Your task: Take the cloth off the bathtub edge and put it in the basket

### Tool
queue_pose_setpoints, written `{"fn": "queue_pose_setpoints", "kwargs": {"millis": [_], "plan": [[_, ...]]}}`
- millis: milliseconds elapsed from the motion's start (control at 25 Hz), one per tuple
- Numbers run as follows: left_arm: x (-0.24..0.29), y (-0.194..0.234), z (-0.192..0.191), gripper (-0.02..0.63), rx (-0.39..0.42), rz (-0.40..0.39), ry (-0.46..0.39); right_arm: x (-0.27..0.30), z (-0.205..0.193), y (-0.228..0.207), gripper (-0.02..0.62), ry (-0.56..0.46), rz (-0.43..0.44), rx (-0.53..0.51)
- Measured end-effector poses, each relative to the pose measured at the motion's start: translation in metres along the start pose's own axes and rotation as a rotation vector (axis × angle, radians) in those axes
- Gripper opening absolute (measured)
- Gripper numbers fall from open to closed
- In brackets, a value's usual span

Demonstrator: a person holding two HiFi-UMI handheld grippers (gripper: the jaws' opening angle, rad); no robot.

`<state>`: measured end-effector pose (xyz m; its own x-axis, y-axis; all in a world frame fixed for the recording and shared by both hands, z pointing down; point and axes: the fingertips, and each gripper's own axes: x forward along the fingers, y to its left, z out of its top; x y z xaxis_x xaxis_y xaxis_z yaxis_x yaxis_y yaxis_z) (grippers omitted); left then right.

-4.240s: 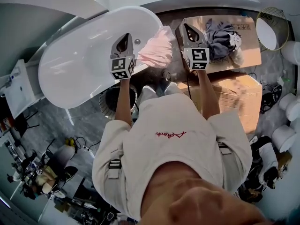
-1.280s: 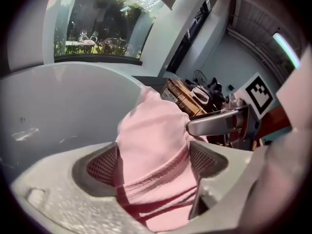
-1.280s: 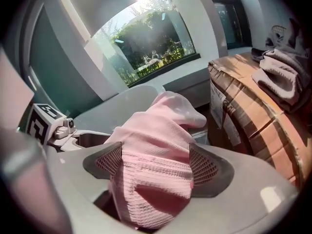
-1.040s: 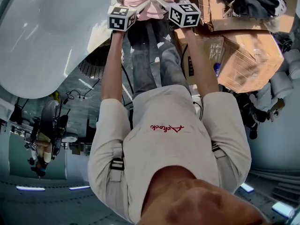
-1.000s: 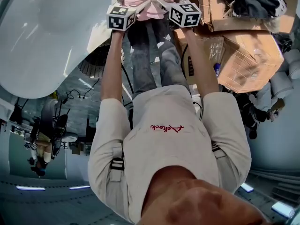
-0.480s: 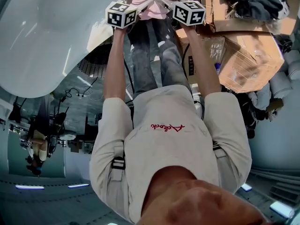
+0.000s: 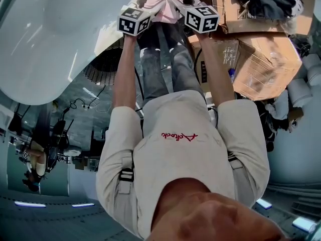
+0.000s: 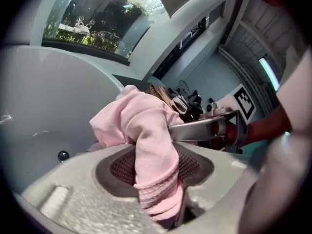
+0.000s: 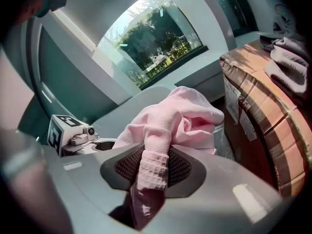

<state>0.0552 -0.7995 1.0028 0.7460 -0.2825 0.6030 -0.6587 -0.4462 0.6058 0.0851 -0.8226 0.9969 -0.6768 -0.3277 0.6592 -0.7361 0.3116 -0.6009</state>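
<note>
Pink waffle-weave cloth [image 7: 161, 6] bunched (creased, drooping), left gripper [image 7: 146, 1] and right gripper [image 7: 176, 1] fingers just closed onto its folds

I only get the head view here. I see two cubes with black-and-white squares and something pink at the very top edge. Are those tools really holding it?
Observer: Yes. In the left gripper view the left gripper has its fingers, which have just been closing, pinched on a fold of the pink waffle-weave cloth.
Visitor: And the other one?
Observer: The right gripper too. Its fingers have also just been closing, and a strip of the same cloth is pressed between them.
Visitor: What lies behind the cloth?
Observer: In the right gripper view, a big window with green trees outside.
</note>
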Motion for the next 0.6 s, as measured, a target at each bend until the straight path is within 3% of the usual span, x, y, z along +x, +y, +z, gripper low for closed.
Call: {"fn": "queue_pose_setpoints", "kwargs": {"millis": [240,600], "plan": [[-0.023,-0.023,0.031,0.206,-0.012,-0.012,-0.108,-0.020,0.030,0.028,0.126,-0.046,0.054,-0.041],[-0.073,-0.060,0.091,0.206,0.039,-0.007,-0.243,-0.065,0.089,0.082,0.123,-0.165,0.105,-0.124]]}}
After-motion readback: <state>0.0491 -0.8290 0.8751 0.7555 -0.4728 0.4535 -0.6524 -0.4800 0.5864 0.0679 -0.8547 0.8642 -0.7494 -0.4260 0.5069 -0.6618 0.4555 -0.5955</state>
